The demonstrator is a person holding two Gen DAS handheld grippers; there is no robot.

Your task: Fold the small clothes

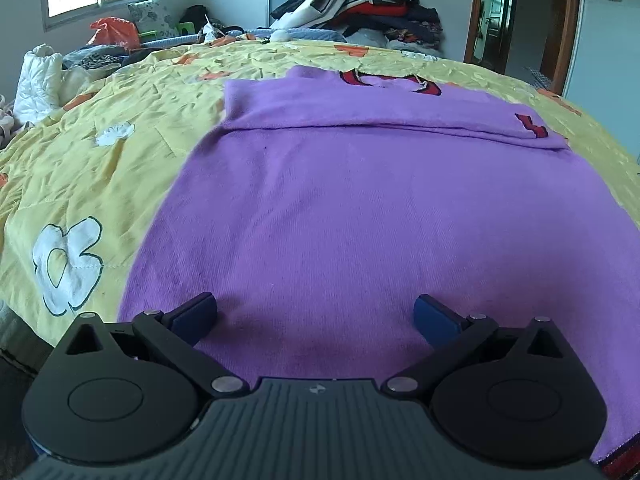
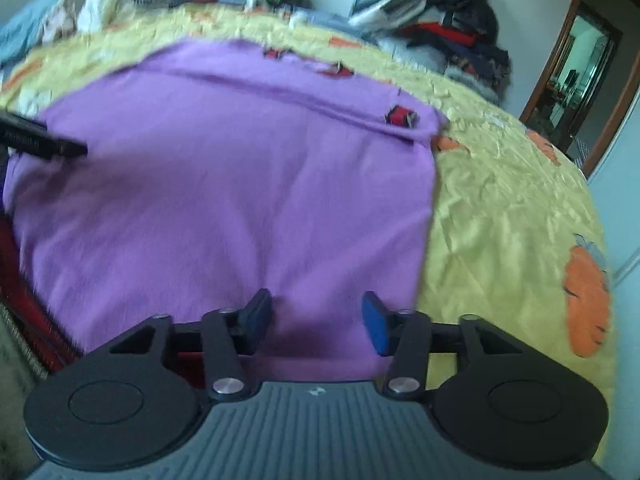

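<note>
Plainly the purple garment (image 1: pixel 360 208) lies flat on the yellow bedspread (image 1: pixel 100 168), sleeves folded across its far end, long axis running away from both claws. Left claw (image 1: pixel 316 316) and right claw (image 2: pixel 316 316) hover spread, empty, over its near hem.

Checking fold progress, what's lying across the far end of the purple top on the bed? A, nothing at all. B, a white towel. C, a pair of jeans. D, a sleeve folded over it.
D: a purple sleeve with a red cuff lies folded across the purple top.
</note>
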